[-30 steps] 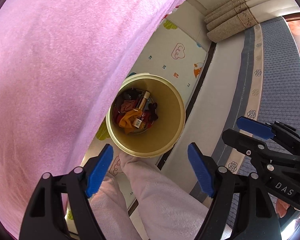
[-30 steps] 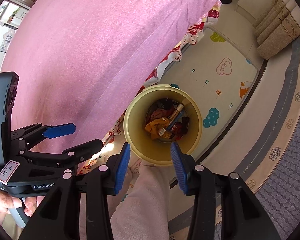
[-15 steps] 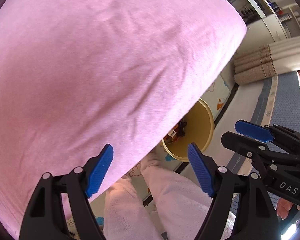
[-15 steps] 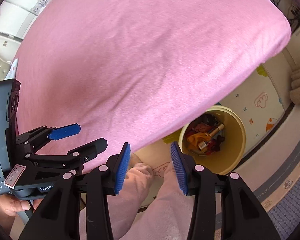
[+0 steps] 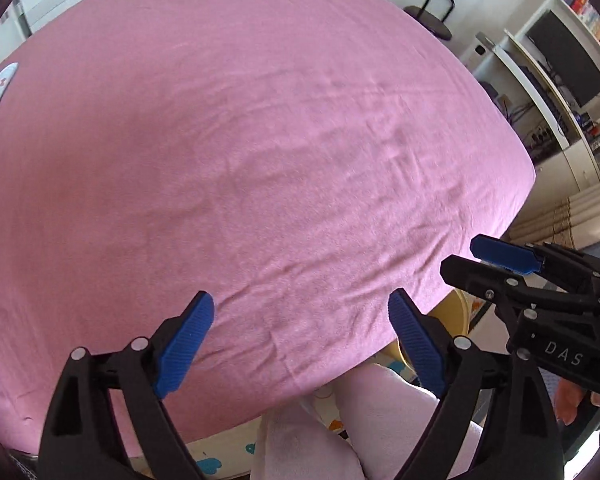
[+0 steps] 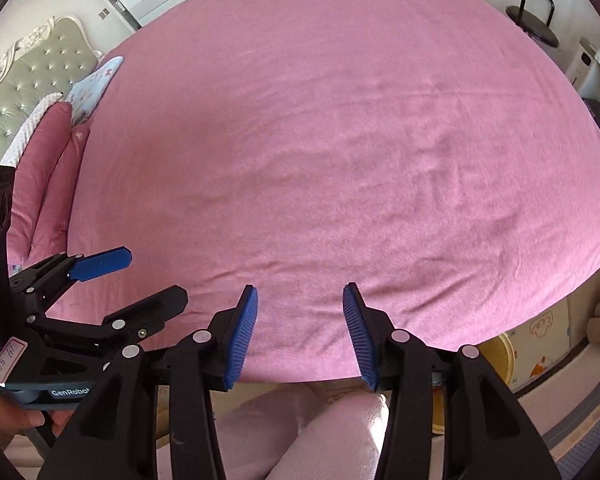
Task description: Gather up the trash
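My left gripper (image 5: 300, 344) is open and empty, held over the near edge of a bed with a pink sheet (image 5: 260, 160). My right gripper (image 6: 300, 336) is open and empty over the same edge (image 6: 320, 140). Each gripper shows in the other's view: the right one (image 5: 500, 258) at the right, the left one (image 6: 136, 276) at the left. A yellow trash bin's rim (image 5: 462, 312) peeks out below the bed edge; it also shows in the right wrist view (image 6: 500, 356). Its contents are hidden. No loose trash shows on the sheet.
Pillows (image 6: 52, 148) and a padded headboard (image 6: 32, 76) lie at the bed's left end. A black stool (image 6: 534, 20) and shelves with a monitor (image 5: 560, 56) stand beyond the bed. A play mat (image 6: 548, 340) covers the floor. The person's pink-clad legs (image 6: 320, 432) are below.
Both grippers have tilted up from the trash bin on the floor to face the bed. The bin has slid out of view to the lower right. Both stay open.
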`<control>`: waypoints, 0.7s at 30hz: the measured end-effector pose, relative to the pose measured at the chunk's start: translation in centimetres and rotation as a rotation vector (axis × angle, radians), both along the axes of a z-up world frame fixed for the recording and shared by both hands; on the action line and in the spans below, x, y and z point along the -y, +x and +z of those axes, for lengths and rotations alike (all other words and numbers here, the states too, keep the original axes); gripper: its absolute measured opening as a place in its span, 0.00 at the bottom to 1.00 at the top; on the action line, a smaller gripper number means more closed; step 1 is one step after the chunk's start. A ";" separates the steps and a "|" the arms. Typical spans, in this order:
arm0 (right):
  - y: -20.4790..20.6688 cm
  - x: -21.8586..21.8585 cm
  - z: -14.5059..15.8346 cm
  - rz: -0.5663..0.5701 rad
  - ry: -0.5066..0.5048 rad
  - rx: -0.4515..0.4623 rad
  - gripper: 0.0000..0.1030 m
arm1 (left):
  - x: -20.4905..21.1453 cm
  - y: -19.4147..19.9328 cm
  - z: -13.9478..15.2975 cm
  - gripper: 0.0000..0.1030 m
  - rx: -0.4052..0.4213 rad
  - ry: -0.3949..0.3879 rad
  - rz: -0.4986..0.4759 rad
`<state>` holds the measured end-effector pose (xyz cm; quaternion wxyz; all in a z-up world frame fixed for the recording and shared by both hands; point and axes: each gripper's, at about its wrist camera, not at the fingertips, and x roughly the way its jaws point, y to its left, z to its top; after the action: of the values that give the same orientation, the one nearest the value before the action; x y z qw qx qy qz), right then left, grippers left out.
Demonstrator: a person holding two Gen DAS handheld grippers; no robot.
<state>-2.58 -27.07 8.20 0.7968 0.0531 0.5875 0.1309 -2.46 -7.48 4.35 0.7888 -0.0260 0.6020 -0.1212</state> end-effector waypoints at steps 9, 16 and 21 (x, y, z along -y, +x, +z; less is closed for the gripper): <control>0.7 -0.6 3.6 0.038 -0.041 0.170 0.76 | -3.5 -1.7 4.1 0.95 0.126 0.006 0.200; 1.8 -0.2 5.5 0.115 -0.054 0.225 0.76 | -3.7 -2.9 5.3 0.96 0.163 -0.003 0.317; 3.0 0.0 6.5 0.156 -0.049 0.251 0.76 | -3.9 -2.9 6.6 0.96 0.209 -0.006 0.374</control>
<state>0.39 -27.08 14.72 0.8525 -0.0287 0.4885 0.1836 -5.37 -3.55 10.99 0.8555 -0.1270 0.5015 0.0233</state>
